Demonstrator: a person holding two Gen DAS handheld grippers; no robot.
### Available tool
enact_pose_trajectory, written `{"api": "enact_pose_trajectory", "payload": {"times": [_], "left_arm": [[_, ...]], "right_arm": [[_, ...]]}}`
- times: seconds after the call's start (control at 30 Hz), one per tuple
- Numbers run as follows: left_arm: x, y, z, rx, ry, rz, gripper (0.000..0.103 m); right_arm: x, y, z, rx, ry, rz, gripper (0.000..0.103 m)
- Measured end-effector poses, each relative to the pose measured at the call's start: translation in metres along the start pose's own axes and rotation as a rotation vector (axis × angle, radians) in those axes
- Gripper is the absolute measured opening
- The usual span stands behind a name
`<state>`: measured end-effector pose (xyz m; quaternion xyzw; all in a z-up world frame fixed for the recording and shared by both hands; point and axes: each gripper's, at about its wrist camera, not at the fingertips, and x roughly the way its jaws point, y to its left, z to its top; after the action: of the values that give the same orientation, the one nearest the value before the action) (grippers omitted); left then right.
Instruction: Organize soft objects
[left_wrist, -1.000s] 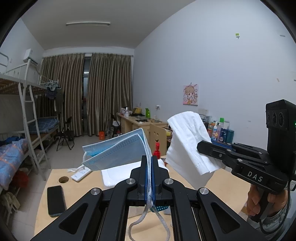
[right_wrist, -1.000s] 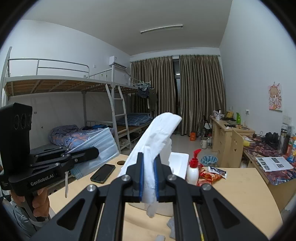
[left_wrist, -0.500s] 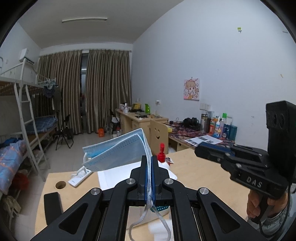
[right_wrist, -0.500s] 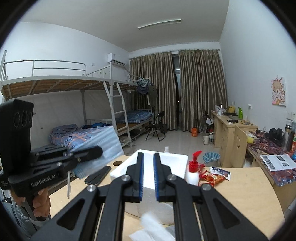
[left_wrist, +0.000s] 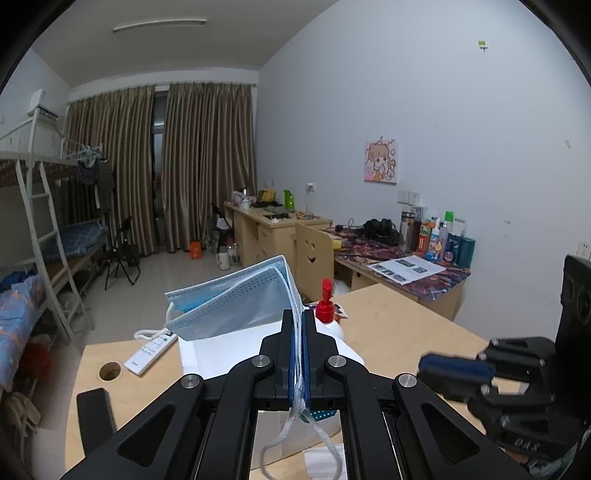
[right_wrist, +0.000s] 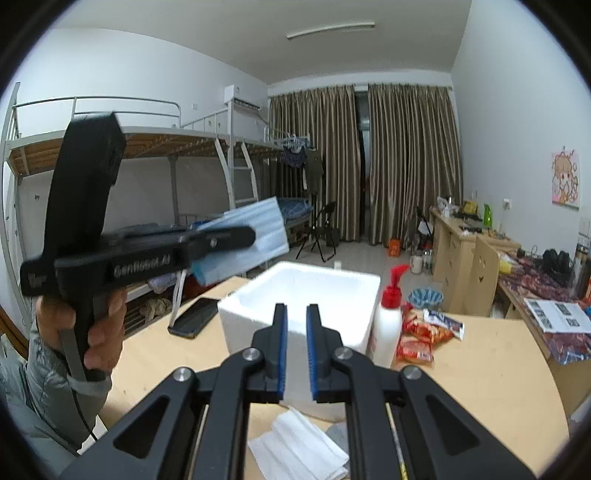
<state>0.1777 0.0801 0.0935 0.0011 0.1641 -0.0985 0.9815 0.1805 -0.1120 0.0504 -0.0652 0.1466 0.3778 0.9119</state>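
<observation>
A blue surgical mask (left_wrist: 236, 302) is pinched by its edge in my left gripper (left_wrist: 299, 317), and its ear loops hang below the jaws. The right wrist view shows that left gripper (right_wrist: 240, 236) at the left, holding the mask (right_wrist: 255, 225) up above the table beside a white foam box (right_wrist: 373, 291). My right gripper (right_wrist: 295, 310) points at the box's near wall; its jaws are almost together and nothing is between them. A folded white tissue (right_wrist: 299, 450) lies on the table under it. The left wrist view catches the right gripper (left_wrist: 443, 369) low at the right.
A white bottle with a red pump (right_wrist: 388, 325) and snack packets (right_wrist: 421, 332) sit right of the box. A black phone (right_wrist: 194, 317) lies to its left. A white remote (left_wrist: 149, 350) and a cable hole (left_wrist: 110, 370) are near the table's far edge.
The white tissue has left my right gripper and now lies on the table before the box. The right gripper has sunk. My left gripper carried the mask sideways toward the box.
</observation>
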Motion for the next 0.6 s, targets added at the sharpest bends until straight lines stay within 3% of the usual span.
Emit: {"api": "enact_pose_trajectory", "payload": {"times": [0.13, 0.27, 0.6], "left_arm": [[0.018, 0.003, 0.007, 0.004, 0.024, -0.003, 0.003], [0.036, 0.01, 0.01, -0.001, 0.046, -0.003, 0.003], [0.065, 0.025, 0.009, -0.019, 0.091, -0.02, 0.003]], "right_arm": [[0.007, -0.002, -0.01, -0.001, 0.046, 0.027, 0.013], [0.019, 0.007, -0.028, -0.07, 0.13, 0.074, 0.032], [0.052, 0.017, -0.075, -0.179, 0.339, 0.153, 0.037]]}}
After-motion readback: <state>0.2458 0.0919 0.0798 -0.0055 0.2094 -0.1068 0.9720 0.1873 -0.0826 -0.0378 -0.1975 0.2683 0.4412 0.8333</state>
